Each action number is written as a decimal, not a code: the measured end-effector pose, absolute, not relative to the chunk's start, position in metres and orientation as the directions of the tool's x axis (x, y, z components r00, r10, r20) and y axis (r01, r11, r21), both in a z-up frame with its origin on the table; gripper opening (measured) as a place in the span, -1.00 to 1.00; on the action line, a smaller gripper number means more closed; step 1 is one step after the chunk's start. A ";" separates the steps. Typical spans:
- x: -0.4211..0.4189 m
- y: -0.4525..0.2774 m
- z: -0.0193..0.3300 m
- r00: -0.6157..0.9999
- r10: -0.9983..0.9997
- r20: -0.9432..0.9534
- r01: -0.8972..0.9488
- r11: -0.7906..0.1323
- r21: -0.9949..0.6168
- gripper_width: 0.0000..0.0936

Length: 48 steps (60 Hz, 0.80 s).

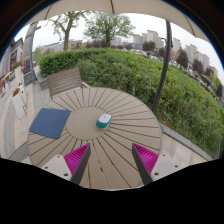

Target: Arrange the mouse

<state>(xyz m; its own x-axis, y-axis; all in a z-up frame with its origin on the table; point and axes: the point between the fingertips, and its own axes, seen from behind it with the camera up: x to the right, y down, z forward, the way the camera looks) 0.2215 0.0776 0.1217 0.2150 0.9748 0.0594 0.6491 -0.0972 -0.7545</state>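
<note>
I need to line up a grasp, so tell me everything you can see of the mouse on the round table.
The mouse is small and rounded, pale with a teal-tinted top, and looks like smooth plastic. No cable shows. It lies flat, alone near the middle of the round slatted wooden table, just right of the dark blue mouse pad and not touching it. It sits beyond the open gripper, roughly in line with the gap between the fingers; nothing holds it. Buttons and wheel are too small to tell.
</note>
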 end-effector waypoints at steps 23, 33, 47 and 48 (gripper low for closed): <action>0.180 0.049 0.085 0.273 0.962 0.017 0.600 -0.157 -0.784 0.82; 0.142 0.061 0.068 0.255 0.967 0.029 0.579 -0.129 -0.805 0.83; 0.090 0.069 0.035 0.213 0.977 0.028 0.584 -0.104 -0.805 0.82; 0.086 0.069 0.032 0.212 0.977 0.026 0.587 -0.106 -0.803 0.82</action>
<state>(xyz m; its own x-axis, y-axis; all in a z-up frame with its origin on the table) 0.0863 0.0694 0.0316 0.2120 0.9769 0.0260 0.5869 -0.1060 -0.8027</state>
